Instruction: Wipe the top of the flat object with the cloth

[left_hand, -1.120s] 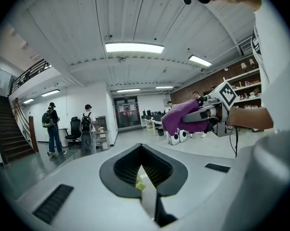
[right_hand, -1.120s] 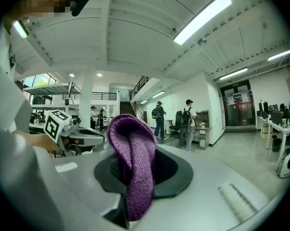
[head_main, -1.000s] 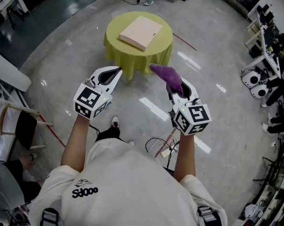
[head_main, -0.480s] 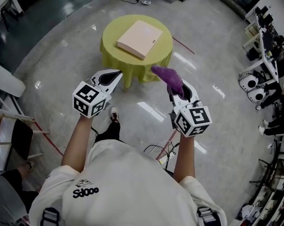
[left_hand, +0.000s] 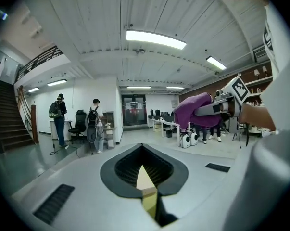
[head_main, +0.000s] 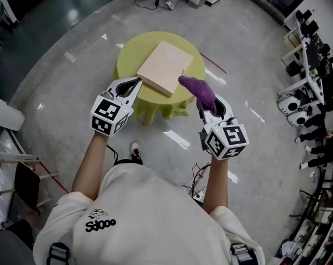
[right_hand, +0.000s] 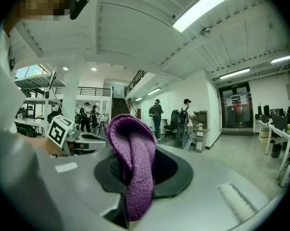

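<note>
A flat pale-pink box (head_main: 165, 68) lies on a small round table (head_main: 128, 64) draped in yellow-green fabric. My left gripper (head_main: 136, 83) is shut and holds nothing, its tip over the table's near edge just left of the box's near corner. My right gripper (head_main: 202, 101) is shut on a purple knitted cloth (head_main: 198, 90), which bulges out past the jaws near the table's right edge. In the right gripper view the cloth (right_hand: 133, 162) hangs folded from the jaws. The left gripper view shows the cloth (left_hand: 197, 111) at the right.
Polished grey floor surrounds the table. Desks with equipment (head_main: 307, 54) line the right side and a chair (head_main: 22, 175) stands at the left. A red strip (head_main: 213, 63) lies on the floor behind the table. People (right_hand: 155, 115) stand far off by a staircase.
The table and box have come closer to both grippers; the left gripper tip now overlaps the table's near edge. The right gripper still holds the cloth.
</note>
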A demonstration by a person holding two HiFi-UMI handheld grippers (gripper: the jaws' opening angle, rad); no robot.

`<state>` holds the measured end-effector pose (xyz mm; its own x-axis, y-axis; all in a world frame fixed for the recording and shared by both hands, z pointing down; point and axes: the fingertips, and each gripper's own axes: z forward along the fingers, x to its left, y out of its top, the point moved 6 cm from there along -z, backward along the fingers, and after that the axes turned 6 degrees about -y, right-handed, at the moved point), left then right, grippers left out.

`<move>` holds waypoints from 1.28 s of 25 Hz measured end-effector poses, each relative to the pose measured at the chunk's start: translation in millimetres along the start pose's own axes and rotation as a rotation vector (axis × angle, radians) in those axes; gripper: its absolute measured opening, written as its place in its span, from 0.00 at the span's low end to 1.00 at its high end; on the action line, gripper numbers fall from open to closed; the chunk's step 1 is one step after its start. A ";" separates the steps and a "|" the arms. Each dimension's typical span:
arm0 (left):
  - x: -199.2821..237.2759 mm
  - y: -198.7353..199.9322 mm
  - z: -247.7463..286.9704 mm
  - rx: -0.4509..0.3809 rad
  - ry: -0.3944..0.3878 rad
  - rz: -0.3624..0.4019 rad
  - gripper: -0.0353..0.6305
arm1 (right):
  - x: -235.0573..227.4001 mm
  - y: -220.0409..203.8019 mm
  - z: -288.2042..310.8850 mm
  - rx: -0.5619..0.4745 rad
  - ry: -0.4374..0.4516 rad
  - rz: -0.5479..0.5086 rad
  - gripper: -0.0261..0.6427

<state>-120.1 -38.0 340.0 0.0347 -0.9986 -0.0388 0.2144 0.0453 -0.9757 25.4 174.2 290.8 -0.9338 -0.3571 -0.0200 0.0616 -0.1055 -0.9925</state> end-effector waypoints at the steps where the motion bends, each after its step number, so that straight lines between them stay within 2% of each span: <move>1: 13.5 0.2 5.1 0.000 0.013 -0.002 0.05 | -0.8 2.4 12.7 0.000 -0.002 0.000 0.16; 4: 47.6 0.4 19.9 0.015 0.033 0.009 0.04 | -3.3 7.1 47.4 0.005 -0.005 0.002 0.16; 8: 77.5 1.2 35.2 0.020 -0.001 0.026 0.04 | -6.0 10.9 84.8 0.009 -0.009 0.011 0.16; 11: 91.6 0.1 44.7 0.033 -0.027 0.039 0.04 | -6.8 12.3 106.0 0.019 -0.003 0.017 0.16; 15: 105.4 -6.2 54.9 0.044 -0.027 0.012 0.04 | -11.9 6.8 127.1 0.050 0.009 0.015 0.16; 21: 122.1 -31.5 91.9 0.142 -0.046 0.032 0.05 | -41.7 -7.8 175.7 0.080 0.007 0.029 0.16; 23: 127.2 -35.6 101.5 0.123 -0.050 0.021 0.05 | -51.2 -13.7 195.0 0.093 0.022 0.035 0.16; 27: 131.9 -11.8 109.0 0.092 0.041 0.026 0.05 | -72.4 -5.7 217.8 0.128 0.060 0.052 0.16; 32: 165.0 -21.5 144.3 0.113 0.134 -0.015 0.06 | -112.2 -24.7 285.9 0.179 0.106 0.056 0.16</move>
<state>21.9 -200.1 385.8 -0.0982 -0.9934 -0.0598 0.3230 0.0250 -0.9461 229.5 -48.5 352.1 -0.9585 -0.2683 -0.0962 0.1670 -0.2553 -0.9523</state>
